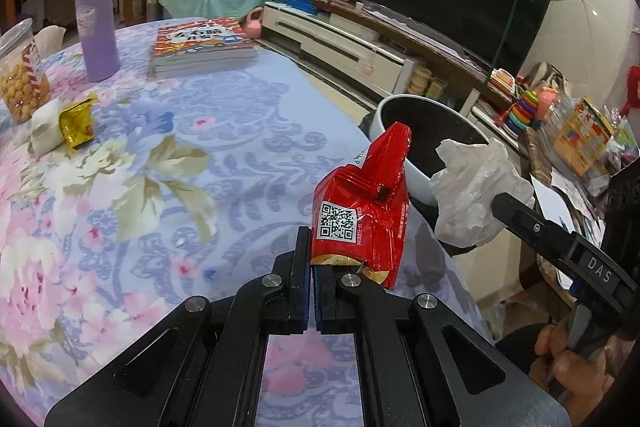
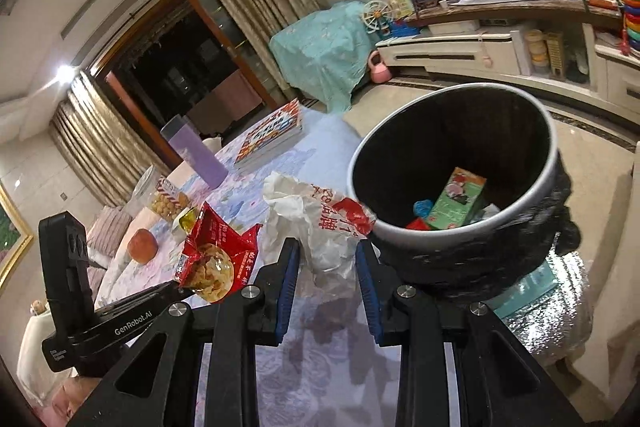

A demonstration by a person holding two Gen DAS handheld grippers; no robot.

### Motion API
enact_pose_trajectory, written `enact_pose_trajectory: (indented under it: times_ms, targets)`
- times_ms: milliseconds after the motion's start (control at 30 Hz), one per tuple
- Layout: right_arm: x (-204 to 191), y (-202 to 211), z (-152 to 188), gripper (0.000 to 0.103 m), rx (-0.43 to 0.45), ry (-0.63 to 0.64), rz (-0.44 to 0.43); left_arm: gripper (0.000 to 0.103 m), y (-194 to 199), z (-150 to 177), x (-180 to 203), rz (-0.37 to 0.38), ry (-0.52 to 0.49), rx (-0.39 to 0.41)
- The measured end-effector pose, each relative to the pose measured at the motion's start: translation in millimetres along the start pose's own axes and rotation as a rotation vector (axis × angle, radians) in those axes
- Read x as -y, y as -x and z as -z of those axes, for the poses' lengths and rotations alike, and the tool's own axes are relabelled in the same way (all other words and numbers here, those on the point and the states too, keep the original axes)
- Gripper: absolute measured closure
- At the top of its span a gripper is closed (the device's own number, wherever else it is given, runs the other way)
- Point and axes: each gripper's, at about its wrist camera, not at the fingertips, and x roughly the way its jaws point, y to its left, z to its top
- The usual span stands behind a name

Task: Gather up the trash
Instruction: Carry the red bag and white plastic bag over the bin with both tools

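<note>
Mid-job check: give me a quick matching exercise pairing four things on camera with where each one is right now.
Things:
1. red foil snack wrapper
2. crumpled white paper wrapper
3. green carton
4. gold foil wrapper

Places:
A. lying on the floral tablecloth
B. inside the round black-lined bin
C. pinched in the left gripper
D. between the right gripper pads

Pairs: 1-C, 2-D, 3-B, 4-A
</note>
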Motion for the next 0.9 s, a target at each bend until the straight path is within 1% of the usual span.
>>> enact_pose_trajectory:
  times_ms: [333,600,900]
  targets:
    - [9.5,12.1,0.8,0.074,0.023,-0.016,0.006,0.102,-1.8,-4.8,14.4,0.015,-0.026,0.002]
    - [16.6,24.7,-7.2,0.074,0.063,-0.026,0.015,0.102,-5.6,-11.4,27.7,0.03,-0.044,0.0]
    - [30.3,32.0,-19.4,0.074,0.089,-0.04,0.044,0.102,-14.4,-25.0,51.8,0.056,-0.083,-0.001]
